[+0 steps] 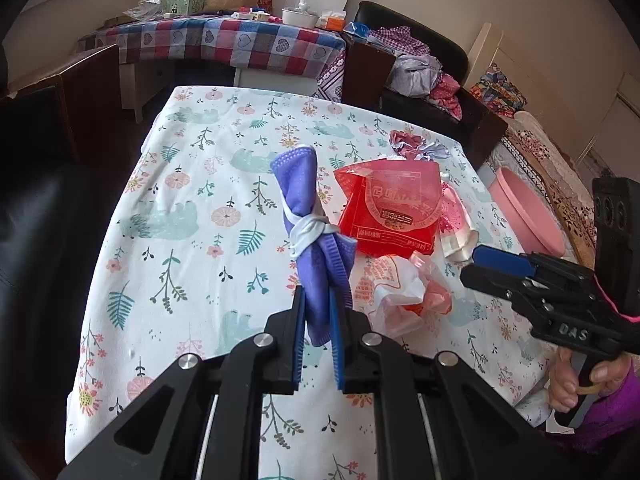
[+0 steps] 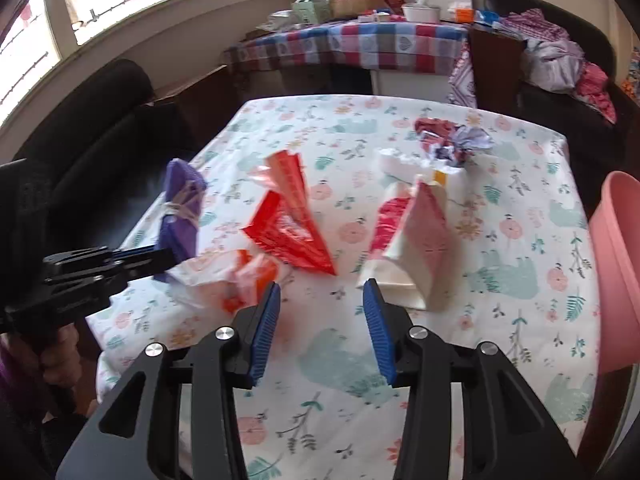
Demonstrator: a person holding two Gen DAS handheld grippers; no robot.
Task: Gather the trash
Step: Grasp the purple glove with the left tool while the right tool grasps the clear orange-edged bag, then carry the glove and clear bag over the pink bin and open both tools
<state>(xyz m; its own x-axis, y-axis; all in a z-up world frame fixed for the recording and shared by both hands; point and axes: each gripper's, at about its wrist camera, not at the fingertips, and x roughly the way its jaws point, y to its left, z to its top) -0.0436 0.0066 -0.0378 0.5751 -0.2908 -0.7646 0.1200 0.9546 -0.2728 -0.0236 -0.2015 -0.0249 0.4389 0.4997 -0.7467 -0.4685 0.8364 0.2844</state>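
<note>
My left gripper [image 1: 320, 308] is shut on a rolled purple face mask [image 1: 308, 216] tied with its white strap, held above the floral tablecloth [image 1: 192, 216]. It also shows in the right wrist view [image 2: 180, 216]. My right gripper [image 2: 320, 308] is open and empty above the table, near a crumpled white and orange plastic bag [image 2: 236, 276]. A red transparent wrapper [image 2: 288, 232] lies behind it. A white and pink paper bag [image 2: 416, 240] lies to the right. Crumpled red and purple wrappers [image 2: 448, 136] lie farther back.
A pink basin [image 2: 616, 264] stands at the table's right edge. Black chairs [image 2: 104, 120] stand to the left. A cluttered checked side table [image 2: 360, 44] stands behind, and a black armchair with clothes [image 2: 560, 64] at the back right.
</note>
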